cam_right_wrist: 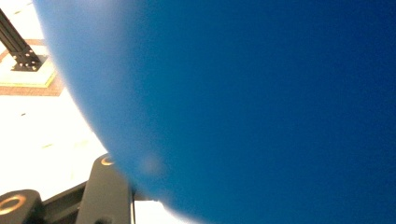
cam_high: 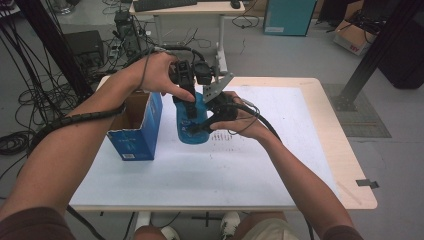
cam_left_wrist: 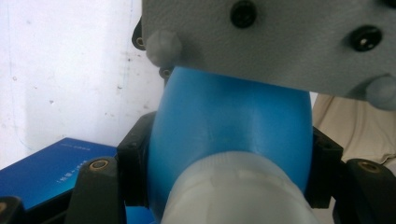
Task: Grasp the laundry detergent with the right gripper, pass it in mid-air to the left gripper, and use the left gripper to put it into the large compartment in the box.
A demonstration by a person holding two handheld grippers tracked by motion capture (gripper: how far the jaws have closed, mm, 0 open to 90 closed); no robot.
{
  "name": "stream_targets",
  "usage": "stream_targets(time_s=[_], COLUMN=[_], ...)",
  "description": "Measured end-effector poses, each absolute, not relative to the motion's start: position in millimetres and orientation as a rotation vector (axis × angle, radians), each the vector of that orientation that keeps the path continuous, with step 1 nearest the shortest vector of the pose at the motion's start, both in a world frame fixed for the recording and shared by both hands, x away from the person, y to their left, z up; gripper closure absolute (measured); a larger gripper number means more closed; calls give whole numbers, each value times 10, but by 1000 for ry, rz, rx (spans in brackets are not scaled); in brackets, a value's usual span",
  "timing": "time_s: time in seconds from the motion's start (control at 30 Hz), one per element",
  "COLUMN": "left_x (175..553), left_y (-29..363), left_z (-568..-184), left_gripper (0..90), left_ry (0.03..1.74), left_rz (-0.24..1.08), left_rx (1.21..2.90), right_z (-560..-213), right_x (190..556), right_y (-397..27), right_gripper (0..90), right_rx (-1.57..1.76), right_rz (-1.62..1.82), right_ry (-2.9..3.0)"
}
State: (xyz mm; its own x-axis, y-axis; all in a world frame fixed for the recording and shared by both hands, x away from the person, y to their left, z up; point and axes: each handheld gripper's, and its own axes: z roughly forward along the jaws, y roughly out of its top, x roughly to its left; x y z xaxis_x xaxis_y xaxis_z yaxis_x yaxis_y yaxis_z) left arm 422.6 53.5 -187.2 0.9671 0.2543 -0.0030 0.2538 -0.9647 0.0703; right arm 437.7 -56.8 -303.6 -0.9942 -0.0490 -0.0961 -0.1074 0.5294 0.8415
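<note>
Above the middle of the white-covered table (cam_high: pixel 280 165), a blue bottle (cam_high: pixel 192 122) is held off the surface between both tools. Left gripper (cam_high: pixel 186 97) comes down from above and is clenched across the upper body near the neck; in the left gripper view its jaws press the blue flanks on either side, with the pale translucent cap (cam_left_wrist: pixel 233 191) nearest the camera. Right gripper (cam_high: pixel 210 120) comes in from the person's right and is clamped on the lower body; its own view shows blurred blue bottle wall (cam_right_wrist: pixel 261 107) hard against the lens. Long axis runs roughly upright, slightly tilted, so the two grips sit one above the other. Neither hand is nearer; both already hold it. An open blue box (cam_high: pixel 136 131) stands just left of the bottle. Print on bottle and box is too small to read.
</note>
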Motion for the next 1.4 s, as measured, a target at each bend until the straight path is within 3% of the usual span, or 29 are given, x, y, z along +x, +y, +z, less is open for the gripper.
stream_targets(time_s=[1.4], left_x=[4230], left_y=[579], left_z=[-1849], left_gripper=[364], left_ry=[433], left_rz=[-26], left_rx=[3050], right_z=[-3024], right_x=[4383], right_y=[-561], right_gripper=[412], right_rx=[-170], right_rz=[1513], right_ry=[2673])
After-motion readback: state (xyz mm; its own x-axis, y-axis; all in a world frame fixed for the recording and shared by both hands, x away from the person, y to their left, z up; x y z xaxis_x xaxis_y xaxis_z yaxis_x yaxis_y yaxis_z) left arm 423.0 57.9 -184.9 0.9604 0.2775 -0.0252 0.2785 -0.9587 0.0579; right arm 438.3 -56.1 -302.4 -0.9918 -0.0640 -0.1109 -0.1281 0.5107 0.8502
